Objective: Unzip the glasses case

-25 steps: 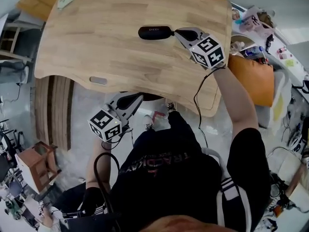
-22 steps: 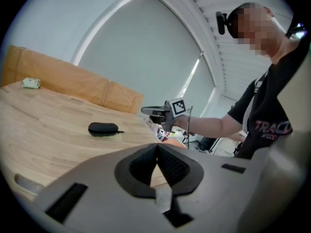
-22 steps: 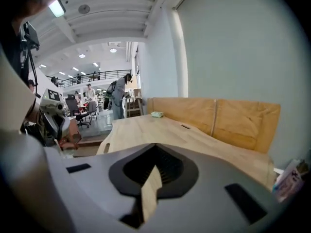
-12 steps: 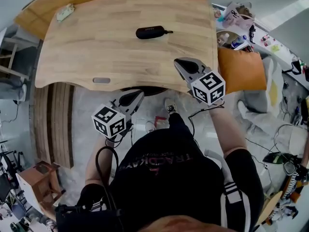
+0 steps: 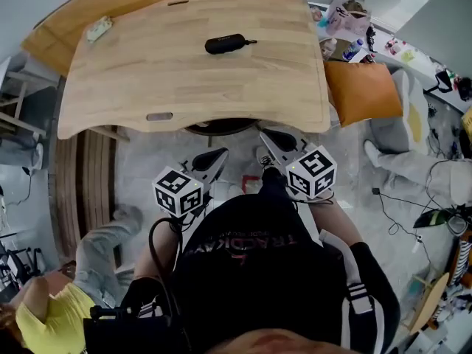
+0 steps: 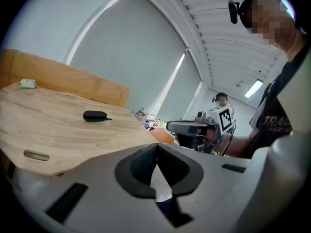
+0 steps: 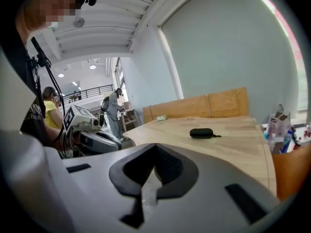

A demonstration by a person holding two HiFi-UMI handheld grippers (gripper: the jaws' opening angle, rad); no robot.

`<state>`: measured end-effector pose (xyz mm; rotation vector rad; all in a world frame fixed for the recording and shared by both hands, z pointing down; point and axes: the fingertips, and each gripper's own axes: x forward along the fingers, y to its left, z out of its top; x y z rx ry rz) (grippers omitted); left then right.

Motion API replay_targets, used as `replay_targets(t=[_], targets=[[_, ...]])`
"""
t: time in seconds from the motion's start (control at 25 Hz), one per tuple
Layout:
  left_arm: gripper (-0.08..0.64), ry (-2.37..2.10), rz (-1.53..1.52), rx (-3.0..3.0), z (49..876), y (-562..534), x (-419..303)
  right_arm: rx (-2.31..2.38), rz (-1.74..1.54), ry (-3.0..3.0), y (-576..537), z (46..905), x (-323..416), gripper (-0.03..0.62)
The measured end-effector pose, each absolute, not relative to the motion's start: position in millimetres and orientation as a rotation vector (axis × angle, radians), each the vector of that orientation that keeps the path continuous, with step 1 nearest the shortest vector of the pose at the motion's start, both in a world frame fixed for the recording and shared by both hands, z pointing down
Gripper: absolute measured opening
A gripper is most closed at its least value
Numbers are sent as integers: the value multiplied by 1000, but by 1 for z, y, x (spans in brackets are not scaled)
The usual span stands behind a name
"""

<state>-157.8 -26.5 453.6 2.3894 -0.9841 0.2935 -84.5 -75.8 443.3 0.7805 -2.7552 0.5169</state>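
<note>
Holding the left claw (image 5: 217, 154) pinched closed on nothing, just off the near edge of the worktop (image 5: 147, 72), above the floor. Keeping the right claw (image 5: 266, 133) closed and empty too, beside the left one, off that same near edge. Finding the black glasses case (image 5: 225, 43) lying flat toward the worktop's far edge, well apart from both claws. Noting a small pale packet (image 5: 99, 29) at the worktop's far left corner and an orange cushion (image 5: 363, 91) just past its right edge.
</note>
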Motion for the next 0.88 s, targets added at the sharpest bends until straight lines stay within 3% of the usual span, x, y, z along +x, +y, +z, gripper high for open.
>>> replay_targets(t=[0.44,0.88], targets=[[14,-916,297,2381,471,13,-139,768,527,-2727,3,455,-90,17],[14,-961,270,2375,465,4,-138,775,549,-2708,-2,457,-79,17]])
